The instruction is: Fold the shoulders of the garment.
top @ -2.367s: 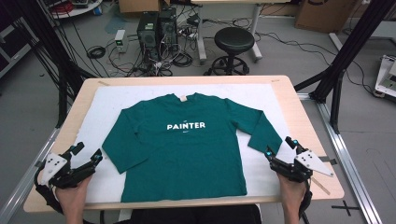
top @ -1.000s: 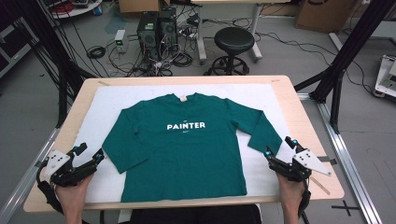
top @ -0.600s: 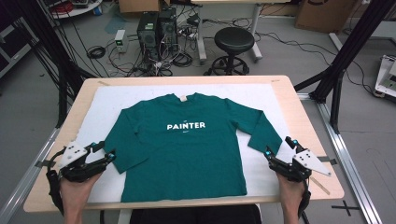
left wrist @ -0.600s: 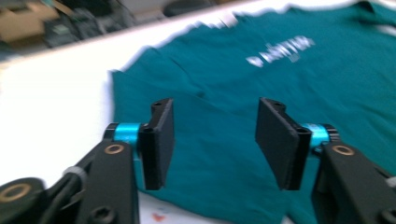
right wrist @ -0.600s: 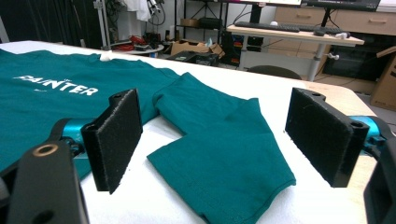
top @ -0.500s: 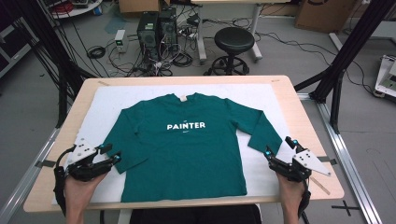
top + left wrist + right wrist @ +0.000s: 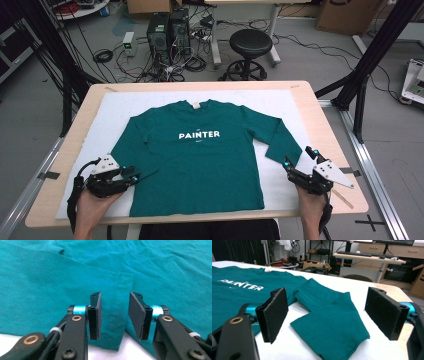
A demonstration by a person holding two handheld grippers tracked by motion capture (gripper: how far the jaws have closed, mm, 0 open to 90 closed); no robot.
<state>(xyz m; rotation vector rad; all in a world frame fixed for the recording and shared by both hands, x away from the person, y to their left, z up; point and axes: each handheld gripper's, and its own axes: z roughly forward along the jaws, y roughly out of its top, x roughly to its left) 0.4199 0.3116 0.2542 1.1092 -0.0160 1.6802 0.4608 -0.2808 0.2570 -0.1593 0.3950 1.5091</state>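
1. The counter (image 7: 325, 130) holds a white mat (image 7: 115, 105), and a big green shirt (image 7: 200, 165) lies flat on it, front up, with the word PAINTER across the chest.
2. The step in hand looks like grabbing the left sleeve (image 7: 131, 159) to start a fold.
3. The left gripper (image 7: 131, 176) sits at the sleeve's near end. Its jaws have just been closing, with the cuff (image 7: 113, 320) between them, but the pads (image 7: 95, 315) do not squeeze it yet.
4. To do it well, slide in low so one pad goes under the cloth, and pinch the sleeve alone.
5. The right gripper (image 7: 296, 161) is spread wide with nothing in it, near the right sleeve (image 7: 332, 315).
6. No box or bowl sits on the counter.
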